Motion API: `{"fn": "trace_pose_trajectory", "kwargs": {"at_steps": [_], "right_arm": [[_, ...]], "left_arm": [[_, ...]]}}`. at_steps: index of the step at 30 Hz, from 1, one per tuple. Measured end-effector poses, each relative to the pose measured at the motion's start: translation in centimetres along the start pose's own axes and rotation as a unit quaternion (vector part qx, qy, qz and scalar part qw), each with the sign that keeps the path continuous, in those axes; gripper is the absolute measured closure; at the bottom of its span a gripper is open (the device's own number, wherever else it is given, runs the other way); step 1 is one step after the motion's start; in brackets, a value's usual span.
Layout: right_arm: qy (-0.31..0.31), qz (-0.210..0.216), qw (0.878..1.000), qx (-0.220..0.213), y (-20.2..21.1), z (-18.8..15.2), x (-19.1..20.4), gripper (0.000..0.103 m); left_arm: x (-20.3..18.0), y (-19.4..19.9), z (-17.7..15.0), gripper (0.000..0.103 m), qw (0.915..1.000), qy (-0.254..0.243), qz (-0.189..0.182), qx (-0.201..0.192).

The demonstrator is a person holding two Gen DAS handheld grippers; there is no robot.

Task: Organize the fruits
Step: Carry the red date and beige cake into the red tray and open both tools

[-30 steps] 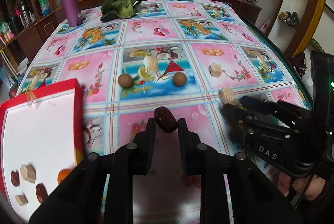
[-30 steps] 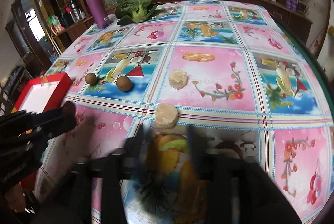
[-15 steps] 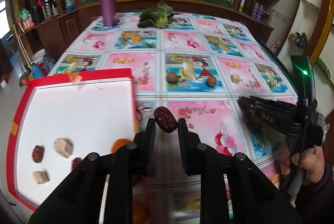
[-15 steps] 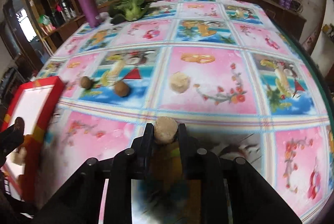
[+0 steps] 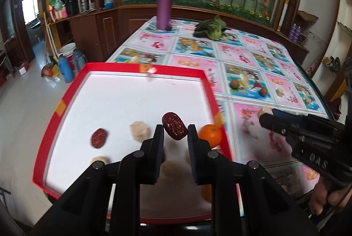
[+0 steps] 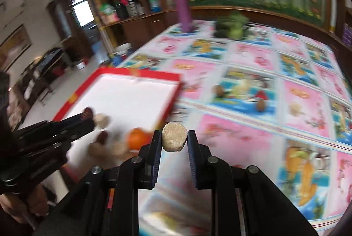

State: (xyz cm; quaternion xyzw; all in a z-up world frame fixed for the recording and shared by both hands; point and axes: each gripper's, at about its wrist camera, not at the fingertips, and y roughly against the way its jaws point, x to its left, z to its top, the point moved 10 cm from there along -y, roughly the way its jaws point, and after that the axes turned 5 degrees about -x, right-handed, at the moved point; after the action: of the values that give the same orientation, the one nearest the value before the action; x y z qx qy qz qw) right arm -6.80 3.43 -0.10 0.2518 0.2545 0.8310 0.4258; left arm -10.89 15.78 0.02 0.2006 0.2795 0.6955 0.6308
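My left gripper (image 5: 175,132) is shut on a dark red date (image 5: 174,128), held above the red-rimmed white tray (image 5: 123,66). In the tray lie another date (image 5: 99,137), a beige chunk (image 5: 139,131), a second beige piece (image 5: 100,159) and an orange (image 5: 210,134). My right gripper (image 6: 174,140) is shut on a round beige chunk (image 6: 174,139), just right of the tray (image 6: 140,76), above the tablecloth. On the cloth remain two brown round fruits (image 5: 234,83) (image 5: 263,91) and a beige piece (image 5: 279,92). The right gripper (image 5: 267,115) also shows in the left wrist view.
A purple flask (image 5: 163,5) and a green leafy vegetable (image 5: 211,27) stand at the table's far end. Wooden cabinets with bottles line the left wall. The floor drops away left of the tray. A hand (image 5: 325,198) grips the right tool.
Both grippers swung left toward the tray. The left one, still holding the date, now hangs over the tray. The right one closed on the beige chunk and lifted it off the cloth.
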Motion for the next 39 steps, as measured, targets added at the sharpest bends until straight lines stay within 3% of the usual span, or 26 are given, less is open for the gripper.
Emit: {"fn": "trace_pose_trajectory", "kwargs": {"at_steps": [6,12,39], "right_arm": [[0.048,0.033,0.998,0.025,-1.8,-1.6,6.2,0.081],[0.073,0.050,0.996,0.030,-2.7,-1.9,9.3,0.081],[0.040,0.063,0.996,0.050,-3.3,-3.3,8.5,0.079]], "left_arm": [[3.5,0.1,-0.7,0.079,0.9994,0.019,0.031,-0.001],[4.8,0.0,-1.1,0.079,0.9987,0.026,0.043,0.002],[5.7,-1.2,-2.5,0.079,0.9964,0.030,0.072,0.035]]}}
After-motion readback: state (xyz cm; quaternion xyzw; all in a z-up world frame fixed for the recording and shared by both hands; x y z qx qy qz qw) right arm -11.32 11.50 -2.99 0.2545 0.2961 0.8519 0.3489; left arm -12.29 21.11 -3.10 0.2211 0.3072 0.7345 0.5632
